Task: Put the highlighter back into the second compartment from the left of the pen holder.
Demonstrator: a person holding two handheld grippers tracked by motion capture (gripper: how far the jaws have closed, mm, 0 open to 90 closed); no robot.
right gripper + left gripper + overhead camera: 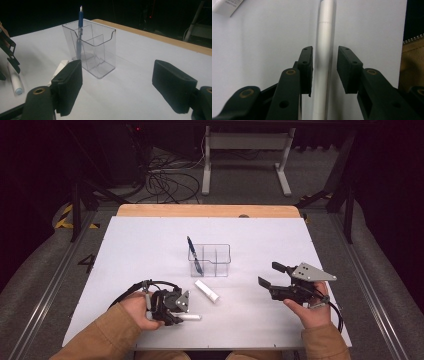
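A white pen (191,317) lies on the white table (125,250) near its front edge. My left gripper (179,315) is low over it, and in the left gripper view the pen (323,62) runs lengthwise between the two black pads. One pad sits right beside the pen, the other stands a narrow gap off, so the left gripper (324,67) is open around it. My right gripper (271,275) hovers at the right of the table. It is open, with nothing between its pads (71,82).
A clear compartmented holder (210,260) stands mid-table with a blue pen (192,251) upright in its left cell; the right gripper view shows the holder (100,52) ahead. A flat white packet (207,291) lies in front of it. A wooden strip (207,211) edges the far side.
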